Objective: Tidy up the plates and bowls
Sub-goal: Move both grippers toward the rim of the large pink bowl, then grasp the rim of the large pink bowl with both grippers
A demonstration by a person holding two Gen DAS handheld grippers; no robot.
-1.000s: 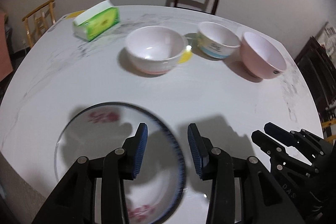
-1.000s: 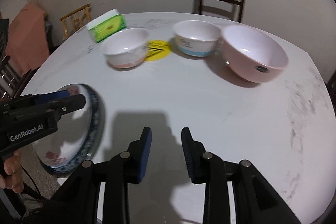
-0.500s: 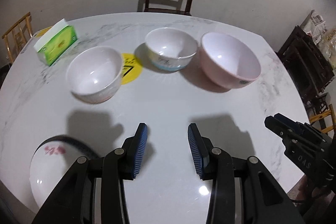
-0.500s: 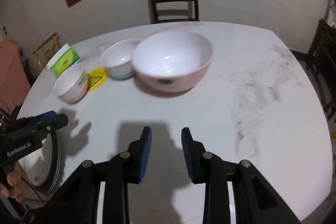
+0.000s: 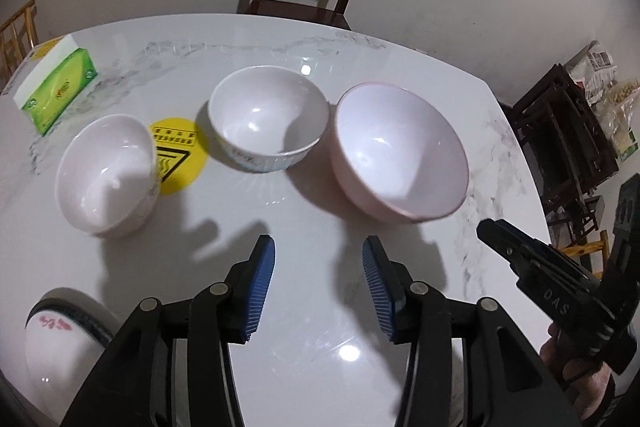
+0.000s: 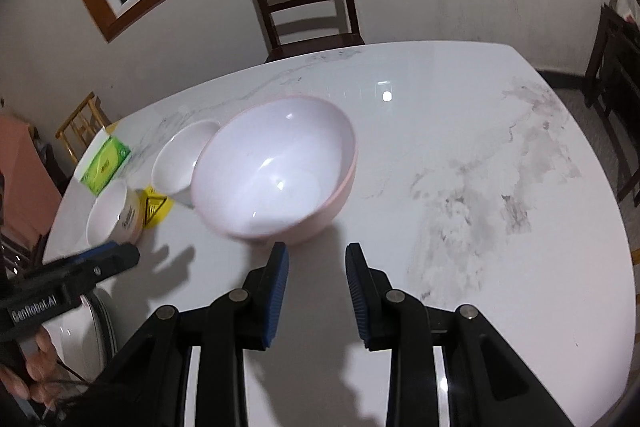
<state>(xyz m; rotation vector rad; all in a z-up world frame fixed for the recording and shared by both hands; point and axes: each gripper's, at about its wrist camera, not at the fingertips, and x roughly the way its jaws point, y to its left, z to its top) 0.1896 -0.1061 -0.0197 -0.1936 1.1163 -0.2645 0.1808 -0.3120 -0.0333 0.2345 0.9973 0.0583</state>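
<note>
Your left claw is opening on nothing; your right claw gapes narrow and unloaded, pink bowl at twelve o'clock, tissue box at ten.

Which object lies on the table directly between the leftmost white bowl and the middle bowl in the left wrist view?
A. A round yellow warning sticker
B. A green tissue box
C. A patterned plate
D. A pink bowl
A: the round yellow warning sticker lies flat on the table, between the leftmost white bowl and the middle bowl, partly hidden by the white bowl's rim.
</note>
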